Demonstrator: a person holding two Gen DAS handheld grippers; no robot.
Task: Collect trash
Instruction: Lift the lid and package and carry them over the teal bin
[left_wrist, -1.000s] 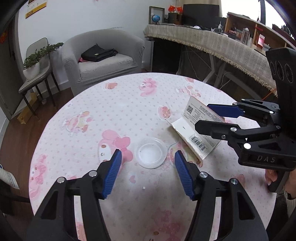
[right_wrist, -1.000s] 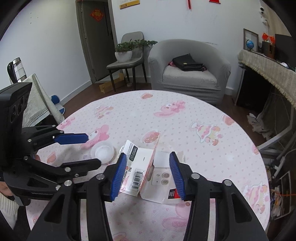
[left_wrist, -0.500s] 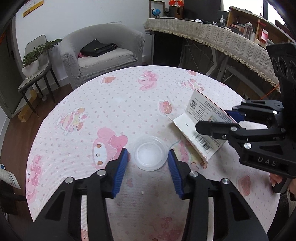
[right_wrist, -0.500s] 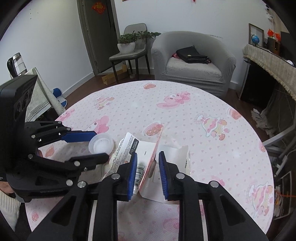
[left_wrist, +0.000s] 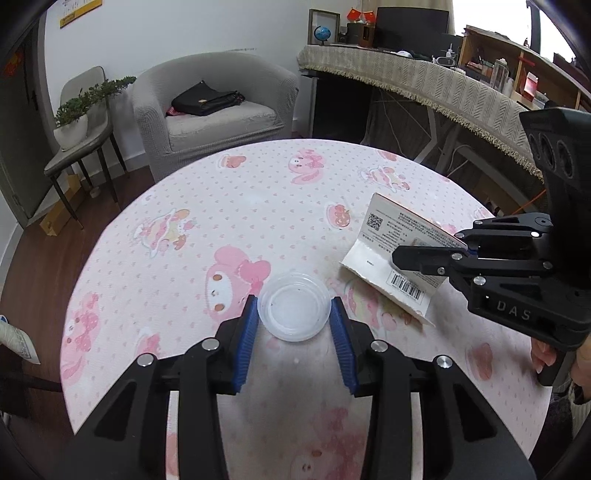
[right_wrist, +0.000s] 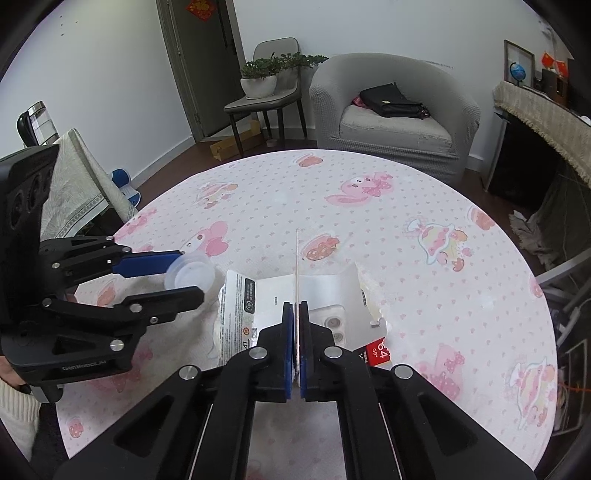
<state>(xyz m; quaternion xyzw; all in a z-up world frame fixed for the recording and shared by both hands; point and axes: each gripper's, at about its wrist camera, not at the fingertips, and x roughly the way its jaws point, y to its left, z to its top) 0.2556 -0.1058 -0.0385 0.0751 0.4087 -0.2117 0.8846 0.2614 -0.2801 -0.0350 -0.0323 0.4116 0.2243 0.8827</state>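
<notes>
A round clear plastic lid (left_wrist: 293, 312) lies on the pink cartoon tablecloth (left_wrist: 258, 192). My left gripper (left_wrist: 293, 304) is closing around it, and both blue pads touch its rim. In the right wrist view the lid (right_wrist: 190, 273) sits between the left gripper's (right_wrist: 190, 275) fingers. A torn white card package (right_wrist: 258, 295) with a barcode and a clear blister stands folded up from the cloth. My right gripper (right_wrist: 295, 306) is shut on its upright flap. From the left wrist view the package (left_wrist: 391, 236) is pinched by the right gripper (left_wrist: 424, 245).
The round table's (right_wrist: 406, 192) far edge curves ahead. Beyond it stand a grey armchair (left_wrist: 218, 110) holding a black bag, a chair with a potted plant (right_wrist: 260, 79), and a cloth-draped desk (left_wrist: 424, 81) at right. A person's fingers (left_wrist: 543, 354) hold the right gripper's handle.
Both grippers have closed. The left pads came in onto the lid's rim, and the right pads came together on the package flap, which now stands edge-on between them.
</notes>
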